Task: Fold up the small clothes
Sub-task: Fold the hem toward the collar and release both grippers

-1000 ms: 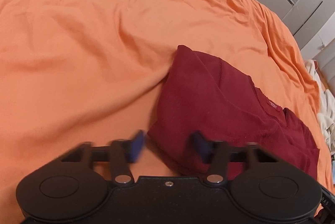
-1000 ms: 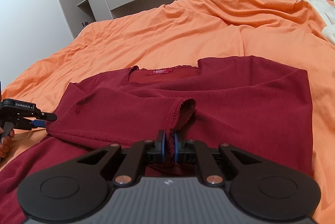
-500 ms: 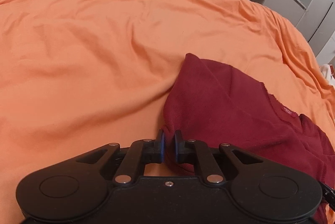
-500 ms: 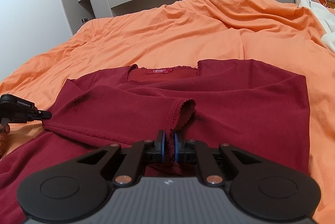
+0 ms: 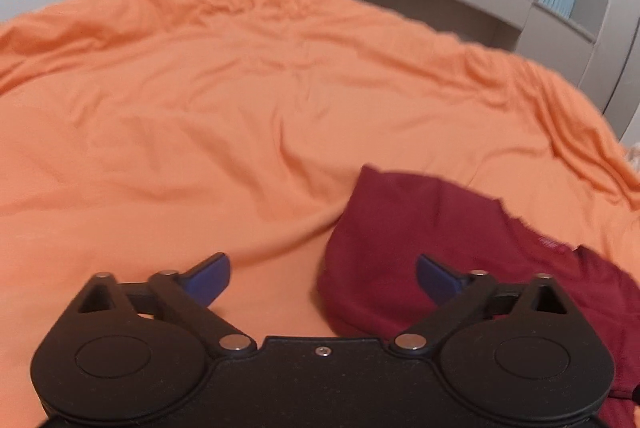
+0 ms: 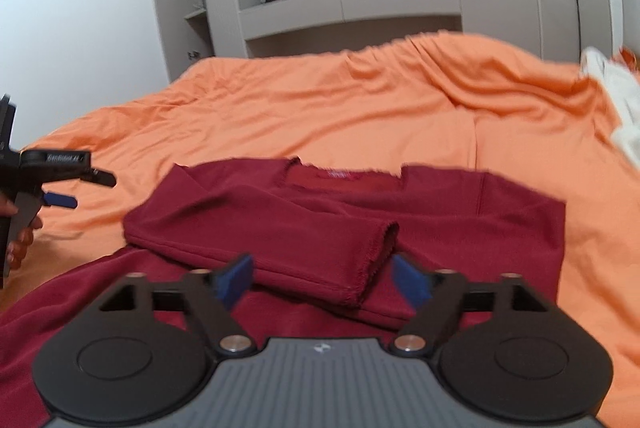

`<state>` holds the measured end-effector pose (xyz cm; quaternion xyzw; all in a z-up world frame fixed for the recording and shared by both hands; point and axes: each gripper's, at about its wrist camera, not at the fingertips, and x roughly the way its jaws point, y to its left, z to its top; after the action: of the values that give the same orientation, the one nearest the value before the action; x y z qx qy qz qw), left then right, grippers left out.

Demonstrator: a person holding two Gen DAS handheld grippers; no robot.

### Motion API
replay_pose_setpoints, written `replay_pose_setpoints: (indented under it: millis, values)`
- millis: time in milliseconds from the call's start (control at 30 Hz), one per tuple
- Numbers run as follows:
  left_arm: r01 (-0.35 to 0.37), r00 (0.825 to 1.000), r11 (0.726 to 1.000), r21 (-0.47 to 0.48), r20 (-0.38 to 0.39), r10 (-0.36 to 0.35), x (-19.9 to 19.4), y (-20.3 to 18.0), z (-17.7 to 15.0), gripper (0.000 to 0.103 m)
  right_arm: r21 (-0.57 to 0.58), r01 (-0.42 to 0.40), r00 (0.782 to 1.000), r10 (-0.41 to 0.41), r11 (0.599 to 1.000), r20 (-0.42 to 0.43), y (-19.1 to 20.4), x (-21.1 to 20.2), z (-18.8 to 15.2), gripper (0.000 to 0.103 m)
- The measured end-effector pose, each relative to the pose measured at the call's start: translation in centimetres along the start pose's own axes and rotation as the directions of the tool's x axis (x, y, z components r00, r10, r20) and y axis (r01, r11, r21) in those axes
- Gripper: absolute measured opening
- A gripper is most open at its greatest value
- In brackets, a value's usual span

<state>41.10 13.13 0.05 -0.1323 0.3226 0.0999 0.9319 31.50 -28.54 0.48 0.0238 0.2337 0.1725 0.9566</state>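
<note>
Right gripper (image 6: pixel 322 280): stood spread wide, holding nothing, just over the sleeve's cuff (image 6: pixel 380 260).
Left gripper (image 5: pixel 322 278): likewise spread and empty, off the shirt's folded edge (image 5: pixel 340 268).
Shirt (image 6: pixel 460 228): dark red, flat on the orange bedsheet (image 6: pixel 360 108), one sleeve (image 6: pixel 256 228) laid across the chest below the neckline (image 6: pixel 344 176).
Doing it well: I'd judge the other sleeve came next; pinch near its cuff, lift low, lay it level.
Watch for: dragging the first sleeve askew.
</note>
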Motion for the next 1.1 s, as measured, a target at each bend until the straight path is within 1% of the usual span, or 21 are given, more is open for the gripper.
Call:
replay_pose_setpoints:
  millis: [67, 100, 200, 300, 433, 500, 600, 733, 833, 900, 1000, 1100]
  values:
    - [0.02, 0.999, 1.0, 0.004, 0.028, -0.02, -1.8, -0.4, -0.5, 0.102, -0.013, 0.003, 0.999, -0.003, 1.0, 0.032, 0.4, -1.6, -0.1, 0.101]
    - [0.035, 0.999, 0.999, 0.01, 0.036, -0.035, -2.7, -0.6, -1.0, 0.102, -0.007, 0.004, 0.999, -0.004, 1.0, 0.041, 0.5, -2.3, -0.2, 0.103]
    - [0.064, 0.996, 0.997, 0.034, 0.054, -0.066, -5.2, -1.3, -3.2, 0.102, 0.024, -0.004, 0.998, 0.002, 1.0, 0.068, 0.6, -4.7, -0.6, 0.103]
    - [0.089, 0.992, 0.992, 0.087, 0.08, -0.096, -8.1, -2.0, -5.8, 0.102, 0.018, 0.004, 0.995, -0.006, 1.0, 0.103, 1.2, -7.5, -1.6, 0.103]
    - [0.101, 0.982, 0.981, 0.167, 0.144, -0.126, -12.4, -2.1, -9.1, 0.102, -0.005, 0.018, 0.988, -0.017, 1.0, 0.152, 2.2, -11.6, -4.1, 0.103]
    - [0.097, 0.974, 0.977, 0.189, 0.182, -0.132, -14.5, -1.6, -10.9, 0.102, 0.0, 0.034, 0.987, -0.033, 0.999, 0.158, 2.7, -13.6, -5.8, 0.103]
    - [0.101, 0.971, 0.976, 0.194, 0.194, -0.139, -16.6, -0.5, -13.1, 0.102, 0.026, 0.092, 0.984, -0.095, 0.995, 0.151, 3.7, -16.0, -8.0, 0.103]
    - [0.145, 0.965, 0.975, 0.169, 0.192, -0.177, -18.9, 1.1, -15.3, 0.102, 0.033, 0.127, 0.978, -0.131, 0.991, 0.164, 5.3, -19.4, -9.4, 0.103]
    - [0.162, 0.962, 0.971, 0.178, 0.19, -0.196, -20.4, 1.9, -16.5, 0.102, 0.002, 0.157, 0.976, -0.155, 0.988, 0.153, 6.4, -21.4, -9.9, 0.103]
    - [0.176, 0.96, 0.967, 0.183, 0.183, -0.209, -21.1, 2.4, -17.1, 0.102, -0.03, 0.169, 0.979, -0.164, 0.985, 0.123, 7.1, -22.4, -10.4, 0.103]
    - [0.219, 0.96, 0.958, 0.186, 0.132, -0.245, -21.7, 3.2, -17.8, 0.102, -0.097, 0.209, 0.977, -0.203, 0.973, 0.063, 7.9, -23.4, -11.0, 0.103]
    - [0.265, 0.952, 0.939, 0.217, 0.092, -0.29, -22.7, 3.7, -18.7, 0.102, -0.196, 0.239, 0.97, -0.242, 0.951, 0.007, 8.7, -23.8, -11.5, 0.103]
